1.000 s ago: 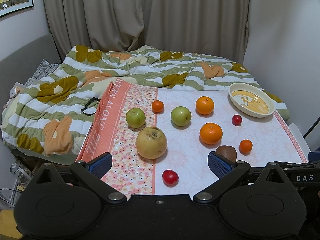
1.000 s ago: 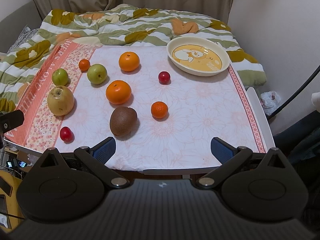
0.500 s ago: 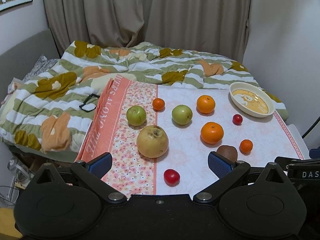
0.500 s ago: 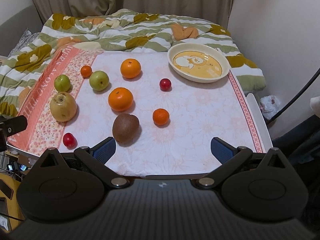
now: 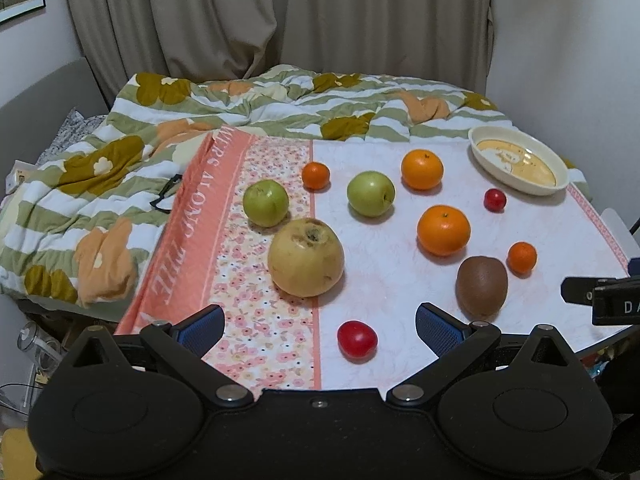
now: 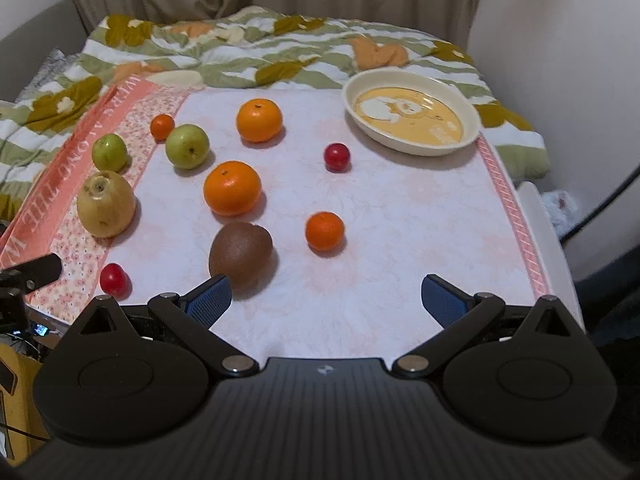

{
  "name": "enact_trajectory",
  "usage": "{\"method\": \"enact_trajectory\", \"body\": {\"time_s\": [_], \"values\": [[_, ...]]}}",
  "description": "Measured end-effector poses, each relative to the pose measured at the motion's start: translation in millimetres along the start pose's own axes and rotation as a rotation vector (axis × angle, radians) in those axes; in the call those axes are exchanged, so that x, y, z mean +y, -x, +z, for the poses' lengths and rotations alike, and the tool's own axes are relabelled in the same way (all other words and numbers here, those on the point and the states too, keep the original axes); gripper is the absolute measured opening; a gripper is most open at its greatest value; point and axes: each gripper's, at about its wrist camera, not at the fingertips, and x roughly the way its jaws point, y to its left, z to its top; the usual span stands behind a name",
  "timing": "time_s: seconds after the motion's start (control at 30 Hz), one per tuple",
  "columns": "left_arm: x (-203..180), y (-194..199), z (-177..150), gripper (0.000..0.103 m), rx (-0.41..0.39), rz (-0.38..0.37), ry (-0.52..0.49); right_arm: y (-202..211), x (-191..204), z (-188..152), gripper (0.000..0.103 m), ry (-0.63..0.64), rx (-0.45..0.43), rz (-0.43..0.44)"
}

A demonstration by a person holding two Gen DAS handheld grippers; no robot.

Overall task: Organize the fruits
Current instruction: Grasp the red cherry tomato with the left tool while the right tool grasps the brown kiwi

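Brown fuzzy kiwi sits by my released, empty right claw; I'd straddle it squarely near the table's front edge.

The tablecloth carries white capital lettering along its salmon band at the left edge of the table; legible portions read "ALONG THE". White letters "DA" appear on a black part at the right, cut off by the frame edge.

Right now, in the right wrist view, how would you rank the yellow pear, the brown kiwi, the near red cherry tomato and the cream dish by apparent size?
1. Cream oval dish
2. Brown kiwi and yellow pear: too alike to rank
3. Near red cherry tomato
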Motion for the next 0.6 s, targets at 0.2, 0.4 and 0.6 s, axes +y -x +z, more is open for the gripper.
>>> {"method": "enact_trajectory", "body": {"time_s": [0.2,0.4,0.6], "values": [[-10,-24,-8,0.103,-0.013,0.032,-0.029,-23,0,-5,0.103,0.102,-0.063,0.061],[-21,-48,-17,0.093,0.009,0.052,-0.053,-48,2,-10,0.103,0.211,-0.068,0.165],[-28,-67,-24,0.071,0.049,0.047,-0.040,-72,4,-11,0.103,0.267,-0.042,0.243]]}}
